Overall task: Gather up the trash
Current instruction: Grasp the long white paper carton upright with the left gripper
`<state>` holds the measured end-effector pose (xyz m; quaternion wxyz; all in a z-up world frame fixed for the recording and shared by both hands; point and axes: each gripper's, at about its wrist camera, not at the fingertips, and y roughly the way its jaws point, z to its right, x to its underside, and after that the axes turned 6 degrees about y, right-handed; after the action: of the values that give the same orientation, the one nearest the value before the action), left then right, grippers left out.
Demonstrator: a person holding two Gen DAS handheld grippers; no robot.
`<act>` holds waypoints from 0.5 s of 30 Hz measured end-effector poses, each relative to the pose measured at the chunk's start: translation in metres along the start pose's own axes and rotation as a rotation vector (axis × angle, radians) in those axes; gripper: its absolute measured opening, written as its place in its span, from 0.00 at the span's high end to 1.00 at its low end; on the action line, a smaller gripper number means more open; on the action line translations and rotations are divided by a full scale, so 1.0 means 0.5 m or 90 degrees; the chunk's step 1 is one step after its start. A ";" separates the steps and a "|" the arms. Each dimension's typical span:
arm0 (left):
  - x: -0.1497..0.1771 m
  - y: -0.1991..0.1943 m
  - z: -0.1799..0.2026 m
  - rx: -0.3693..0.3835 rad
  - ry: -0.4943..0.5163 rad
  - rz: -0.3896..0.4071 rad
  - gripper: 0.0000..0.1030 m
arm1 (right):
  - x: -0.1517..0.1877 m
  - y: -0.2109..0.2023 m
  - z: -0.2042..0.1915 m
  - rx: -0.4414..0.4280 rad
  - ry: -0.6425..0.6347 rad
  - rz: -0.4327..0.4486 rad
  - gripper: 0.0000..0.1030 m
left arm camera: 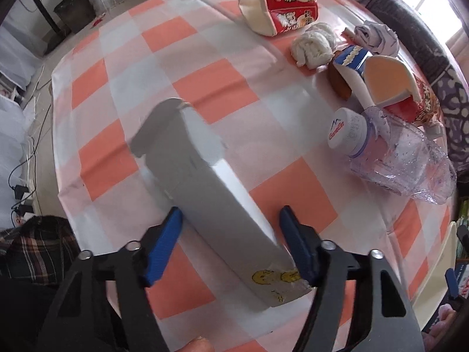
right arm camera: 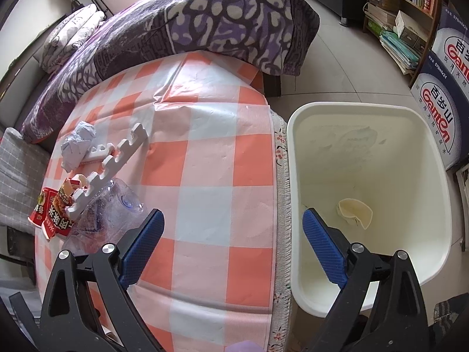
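Looking down from the left gripper [left arm camera: 231,220], a long grey carton [left arm camera: 211,193] lies on a table [left arm camera: 123,82] under an orange, pink and white checked cloth. The blue pads sit on either side of the carton, closed in against it. Further off and clear of the grip lie a clear plastic bottle [left arm camera: 395,152], a red snack box [left arm camera: 287,6], a blue box [left arm camera: 351,58], a white paper wad [left arm camera: 313,45] and a crumpled paper ball [left arm camera: 376,36].

The right gripper [right arm camera: 231,223] hangs spread wide with nothing between its pads, straddling the table edge. Beside the table stands a white bin [right arm camera: 363,108] holding a paper cup [right arm camera: 354,212]. A purple patterned blanket [right arm camera: 205,20] lies behind the table, and a white foam strip [right arm camera: 117,158] rests by the bottle.
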<state>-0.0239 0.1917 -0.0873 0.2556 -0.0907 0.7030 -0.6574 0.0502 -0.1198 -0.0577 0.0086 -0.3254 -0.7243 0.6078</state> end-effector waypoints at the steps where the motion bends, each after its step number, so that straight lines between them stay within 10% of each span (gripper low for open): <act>1: -0.003 -0.001 -0.001 0.003 0.007 0.002 0.48 | 0.001 0.002 -0.002 -0.002 0.000 -0.002 0.11; 15: -0.117 -0.029 -0.139 0.025 -0.030 0.093 0.79 | 0.038 0.000 -0.131 -0.094 -0.101 -0.014 0.11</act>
<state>-0.0104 0.2780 -0.0588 0.3210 -0.0496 0.6885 -0.6485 0.0621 -0.0535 -0.0480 -0.0663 -0.2678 -0.7691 0.5765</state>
